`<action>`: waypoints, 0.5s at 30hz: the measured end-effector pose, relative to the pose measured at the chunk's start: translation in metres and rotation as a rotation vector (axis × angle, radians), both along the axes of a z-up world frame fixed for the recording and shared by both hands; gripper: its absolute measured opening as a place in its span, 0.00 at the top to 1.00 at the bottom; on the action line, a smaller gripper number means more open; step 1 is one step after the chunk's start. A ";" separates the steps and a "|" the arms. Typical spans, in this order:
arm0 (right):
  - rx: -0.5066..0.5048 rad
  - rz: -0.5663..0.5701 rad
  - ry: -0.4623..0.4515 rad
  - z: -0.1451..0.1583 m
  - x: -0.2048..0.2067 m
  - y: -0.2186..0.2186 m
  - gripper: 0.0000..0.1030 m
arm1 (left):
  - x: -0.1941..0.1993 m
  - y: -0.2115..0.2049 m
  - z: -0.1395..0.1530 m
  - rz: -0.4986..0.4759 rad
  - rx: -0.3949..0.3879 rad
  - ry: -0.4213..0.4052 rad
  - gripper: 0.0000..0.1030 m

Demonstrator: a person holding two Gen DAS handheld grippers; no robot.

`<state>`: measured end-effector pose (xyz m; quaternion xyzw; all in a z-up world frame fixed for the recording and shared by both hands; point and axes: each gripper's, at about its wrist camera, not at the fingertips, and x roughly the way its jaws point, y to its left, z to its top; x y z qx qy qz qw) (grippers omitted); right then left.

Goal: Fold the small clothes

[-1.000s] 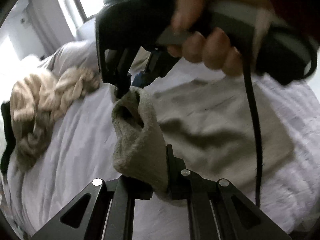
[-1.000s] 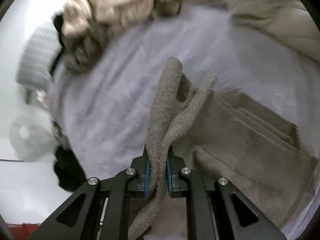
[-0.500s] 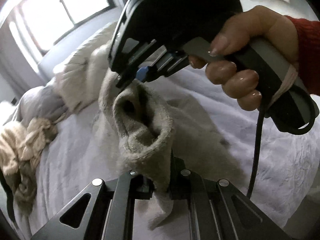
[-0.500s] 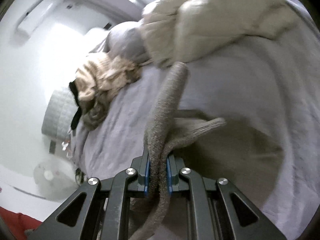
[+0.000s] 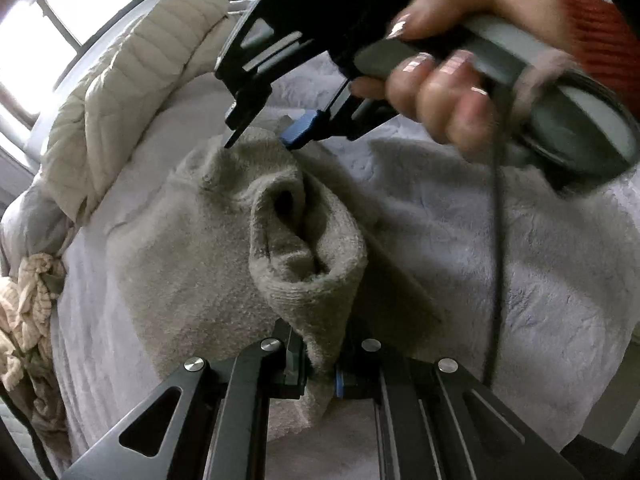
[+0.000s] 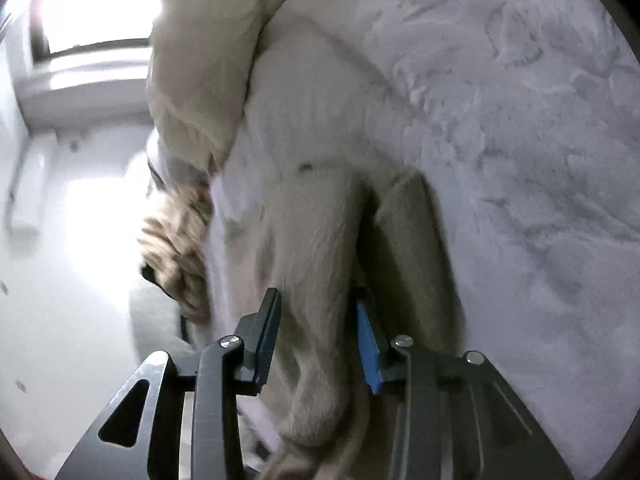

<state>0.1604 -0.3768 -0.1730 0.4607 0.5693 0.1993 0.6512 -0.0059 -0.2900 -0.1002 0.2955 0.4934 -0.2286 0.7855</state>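
The soft, floppy sock (image 5: 308, 240) in the middle of the picture is pinched tight by the left gripper (image 5: 320, 372), while the right gripper (image 6: 318, 344) has its fingers spread wide around the sock's other end, so hold it by the thick edge.

Quilted jacket (image 5: 132, 76), window (image 5: 48, 12), bedspread (image 5: 560, 280)

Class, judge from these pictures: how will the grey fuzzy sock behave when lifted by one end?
The sock probably flops: it sags and folds between the left gripper and right gripper. Its fuzzy knit likely resists slipping. It seems light.
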 end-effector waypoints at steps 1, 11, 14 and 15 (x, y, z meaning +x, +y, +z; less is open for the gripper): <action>-0.008 -0.005 -0.001 0.002 0.003 -0.001 0.80 | -0.001 0.000 0.005 -0.004 -0.004 -0.008 0.90; -0.077 0.137 -0.095 0.027 0.002 0.000 0.87 | -0.008 -0.005 -0.004 -0.007 -0.002 0.019 0.90; -0.066 0.104 -0.037 0.009 -0.002 -0.013 0.79 | -0.007 -0.002 -0.001 0.002 -0.014 0.028 0.90; -0.045 0.095 -0.037 0.007 -0.003 -0.014 0.79 | -0.008 -0.004 0.000 -0.009 -0.010 0.021 0.90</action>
